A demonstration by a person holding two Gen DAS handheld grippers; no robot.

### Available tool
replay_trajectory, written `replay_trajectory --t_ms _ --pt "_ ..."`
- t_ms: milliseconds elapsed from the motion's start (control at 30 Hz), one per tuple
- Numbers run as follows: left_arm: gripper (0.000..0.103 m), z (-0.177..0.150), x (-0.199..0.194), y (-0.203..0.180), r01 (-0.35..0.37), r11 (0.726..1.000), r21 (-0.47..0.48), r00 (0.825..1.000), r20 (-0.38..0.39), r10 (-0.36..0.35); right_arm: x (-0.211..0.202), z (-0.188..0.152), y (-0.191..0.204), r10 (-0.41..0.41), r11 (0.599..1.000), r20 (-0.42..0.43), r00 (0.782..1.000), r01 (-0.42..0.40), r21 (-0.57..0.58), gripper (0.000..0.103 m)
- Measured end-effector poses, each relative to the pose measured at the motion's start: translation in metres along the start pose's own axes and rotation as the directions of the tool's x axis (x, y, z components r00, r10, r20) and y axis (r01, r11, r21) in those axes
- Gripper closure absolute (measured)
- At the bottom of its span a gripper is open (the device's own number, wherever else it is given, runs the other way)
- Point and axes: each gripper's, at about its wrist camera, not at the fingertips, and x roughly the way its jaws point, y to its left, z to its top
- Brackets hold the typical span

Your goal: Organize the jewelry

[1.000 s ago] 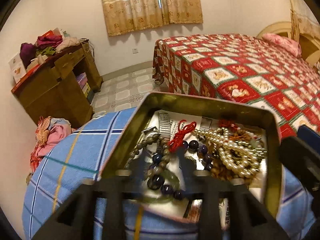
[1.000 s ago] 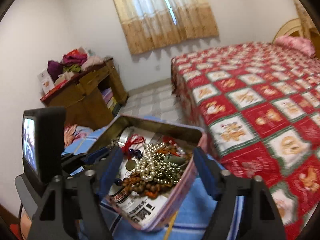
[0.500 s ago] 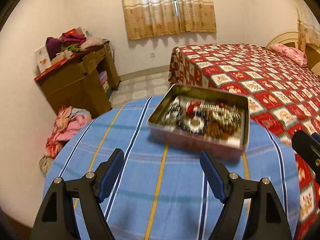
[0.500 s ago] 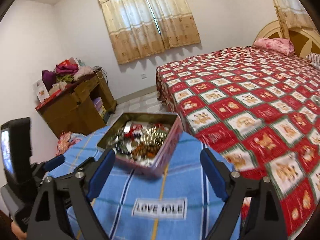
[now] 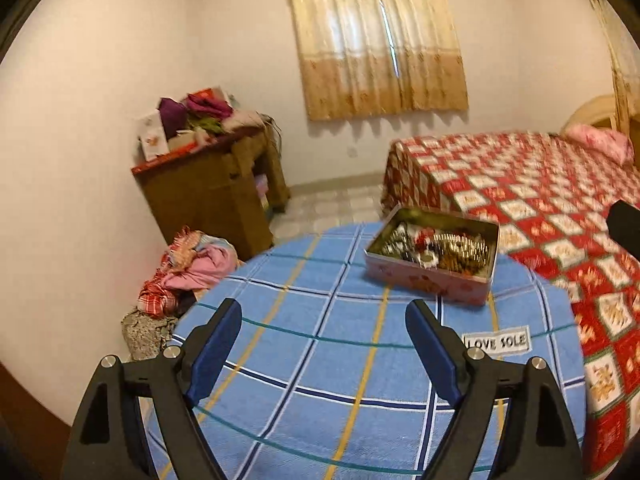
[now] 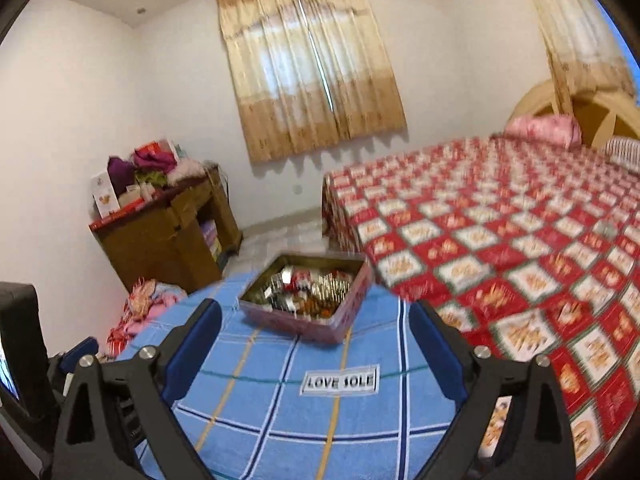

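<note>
Room: bedroom; round table under a blue plaid cloth (image 5: 320, 360), wooden desk left of it, red quilted bed right.
Tin (image 5: 434, 262): on the cloth's far side, holding all the jewelry (image 5: 440, 245).
Left gripper (image 5: 324, 354): just been opening, wide, empty, short of the tin.
Right gripper (image 6: 316, 350): the same.
Progress: seemingly finished; nothing loose outside the tin.

You're getting warm, dim-ish room light; daylight glows thru the curtain (image 5: 380, 40) at 12 o'clock in both views. Motion blur smears the bedspread (image 6: 500, 248) at 3 o'clock and the tin (image 6: 306, 300) contents. Fisheye bends walls; black vignette at corners.
</note>
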Motion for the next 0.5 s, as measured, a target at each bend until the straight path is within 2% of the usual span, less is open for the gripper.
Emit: replay_trajectory --t_ms 100,200,500 --pt "0.018 0.009 -0.018 0.009 -0.004 1.0 -0.015 0.999 0.053 0.004 -0.018 0.009 0.007 0.0 1.0 0.07 0.998 0.001 -0.019 0.001" --pt "0.018 0.015 -0.029 0.013 0.0 1.0 -0.025 0.998 0.069 0.002 -0.025 0.015 0.01 0.012 1.0 0.093 0.996 -0.011 -0.012 0.001" --pt "0.018 0.019 -0.041 0.012 0.009 0.999 -0.033 0.996 0.084 -0.006 -0.026 0.014 0.012 0.006 1.0 0.1 0.995 -0.005 -0.011 0.001"
